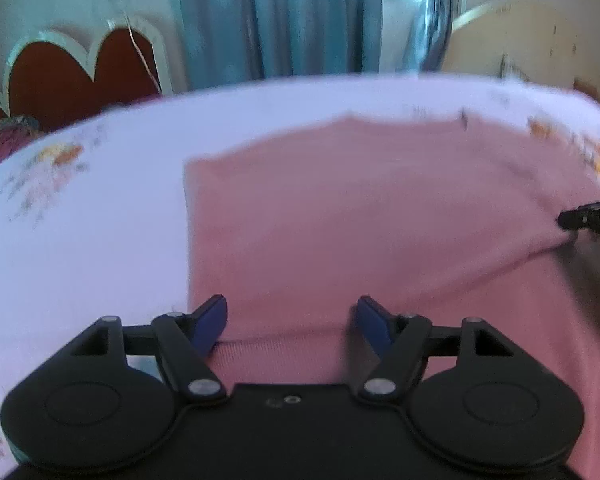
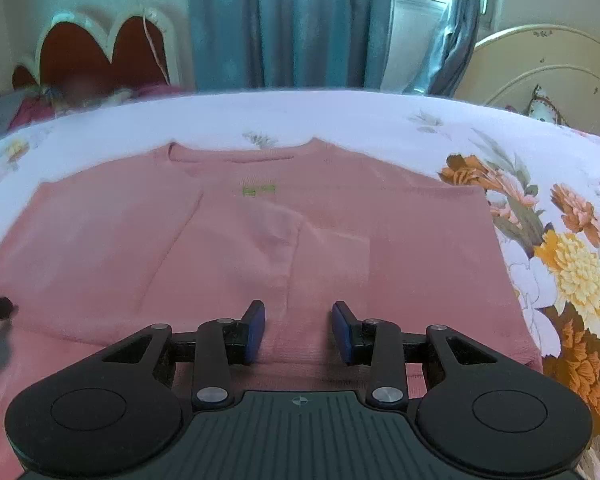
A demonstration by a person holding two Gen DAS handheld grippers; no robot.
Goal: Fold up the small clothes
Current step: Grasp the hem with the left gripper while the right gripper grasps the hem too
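A pink sweater (image 2: 260, 248) lies flat on the floral bedsheet (image 2: 380, 120), collar at the far side, with a small green label below the collar. It also shows blurred in the left wrist view (image 1: 360, 216). My left gripper (image 1: 290, 314) is open, its blue pads just above the sweater's near hem at its left side. My right gripper (image 2: 298, 322) is open and empty over the near hem, right of the middle. The right gripper's tip shows at the right edge of the left wrist view (image 1: 592, 218).
The bed has a white sheet with orange and yellow flowers (image 2: 572, 264). A red scalloped headboard (image 2: 96, 52) and teal curtains (image 2: 288, 20) stand beyond. A cream headboard (image 2: 548, 64) is at the far right. Clothes are piled at the far left (image 2: 28, 108).
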